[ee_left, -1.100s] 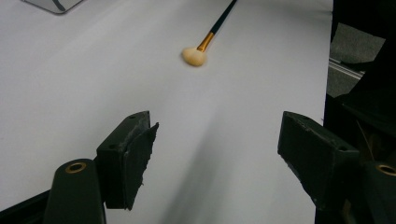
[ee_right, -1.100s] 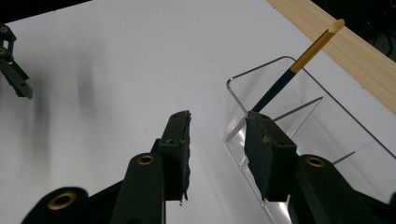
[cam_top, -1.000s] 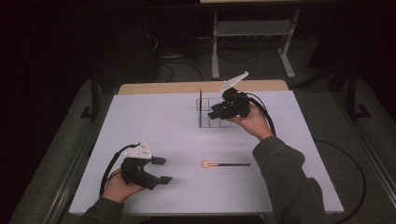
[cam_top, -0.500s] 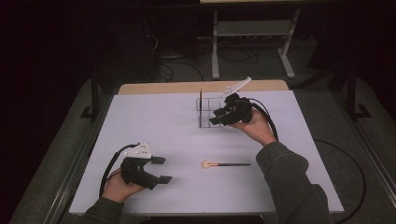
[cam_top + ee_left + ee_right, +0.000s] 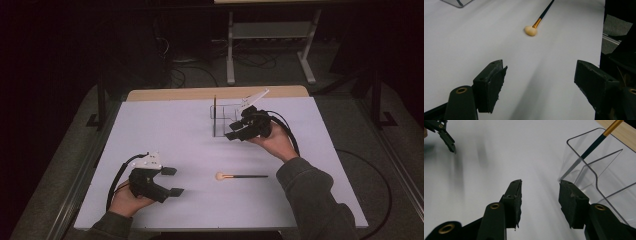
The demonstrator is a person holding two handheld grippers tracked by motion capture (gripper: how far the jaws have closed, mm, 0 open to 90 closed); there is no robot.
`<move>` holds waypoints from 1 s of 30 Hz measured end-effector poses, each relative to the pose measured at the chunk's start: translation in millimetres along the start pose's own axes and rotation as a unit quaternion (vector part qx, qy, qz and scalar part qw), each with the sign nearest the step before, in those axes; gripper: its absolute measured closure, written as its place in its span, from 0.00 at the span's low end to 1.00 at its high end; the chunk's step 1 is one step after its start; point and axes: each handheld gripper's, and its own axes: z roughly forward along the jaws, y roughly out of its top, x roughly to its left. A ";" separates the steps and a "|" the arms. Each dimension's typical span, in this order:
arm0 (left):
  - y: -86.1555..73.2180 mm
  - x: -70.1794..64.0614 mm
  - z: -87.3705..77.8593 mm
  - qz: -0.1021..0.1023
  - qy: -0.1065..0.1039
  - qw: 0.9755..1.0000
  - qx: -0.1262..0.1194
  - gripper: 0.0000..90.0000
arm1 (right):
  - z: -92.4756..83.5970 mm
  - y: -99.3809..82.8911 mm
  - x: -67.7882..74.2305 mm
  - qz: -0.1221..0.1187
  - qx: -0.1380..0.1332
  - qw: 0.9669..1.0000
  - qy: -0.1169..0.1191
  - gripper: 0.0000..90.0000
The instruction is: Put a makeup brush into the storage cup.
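A clear acrylic organizer (image 5: 223,119) with compartments stands at the back middle of the white table (image 5: 165,130). A dark-handled brush (image 5: 215,106) stands upright in its left compartment. My right gripper (image 5: 231,131) hovers just in front of the organizer (image 5: 599,177), pointing left. Its jaws have just been opening and hold nothing; the standing brush (image 5: 596,142) is beyond them. A second brush (image 5: 241,176) with a pale head lies flat near the front middle. My left gripper (image 5: 174,181) rests open at the front left, aimed at that brush (image 5: 534,27).
A wooden strip (image 5: 200,93) runs along the table's far edge. Beyond it, on a dark floor, stand a metal stand (image 5: 270,45) and loose cables. Cables trail from both grippers. Bare table surface lies between the two hands.
My right hand has drawn back a little from the organizer toward the near side, and its jaws stand wider apart. The left hand and the lying brush have not moved.
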 end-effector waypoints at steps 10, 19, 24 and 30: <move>0.5 -0.4 0.3 0.000 0.000 1.000 -0.001 0.26 | -4.4 -6.9 4.4 0.000 -0.004 1.000 0.001 0.56; 0.2 0.1 0.6 -0.002 0.000 1.000 -0.003 0.25 | -10.4 -14.3 6.2 0.008 -0.011 1.000 -0.001 0.52; 0.5 0.0 0.7 -0.002 0.000 1.000 -0.001 0.25 | -11.2 -18.0 9.3 0.013 -0.010 1.000 0.001 0.50; 0.7 -0.1 1.0 -0.002 0.000 1.000 -0.003 0.25 | -11.4 -22.6 12.0 0.008 -0.008 1.000 0.002 0.49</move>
